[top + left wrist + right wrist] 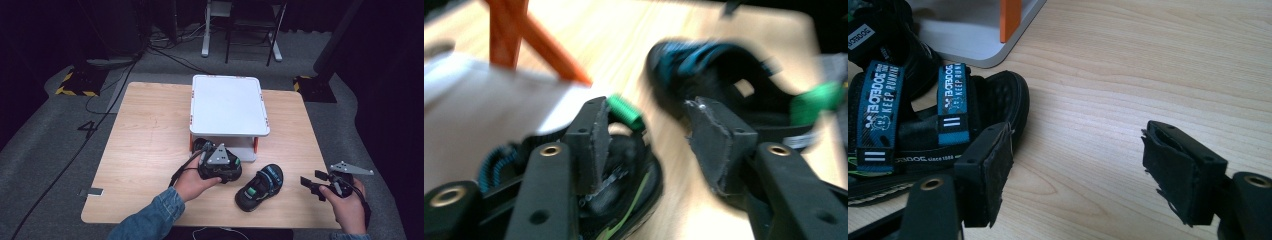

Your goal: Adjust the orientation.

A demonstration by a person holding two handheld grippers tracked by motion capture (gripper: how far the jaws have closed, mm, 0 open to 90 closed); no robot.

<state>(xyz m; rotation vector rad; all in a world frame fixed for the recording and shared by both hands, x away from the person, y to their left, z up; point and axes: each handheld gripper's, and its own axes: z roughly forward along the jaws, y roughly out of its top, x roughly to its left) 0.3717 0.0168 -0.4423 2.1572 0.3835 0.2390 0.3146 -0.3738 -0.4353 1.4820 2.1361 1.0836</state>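
Light wood table (145, 150) on grey carpet floor (45, 130). Surroundings dark, black curtains at back and sides. Black cables (100, 107) run across the floor left of the table. Yellow-black hazard-striped bases (75, 82) at both far corners. White stand leg (206, 30) and black folding chair (252, 30) behind.

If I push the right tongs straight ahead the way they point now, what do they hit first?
Probably nothing at first: between the open right tongs lies bare table. The sandal sits just outside their left jaw, though depth is hard to judge.
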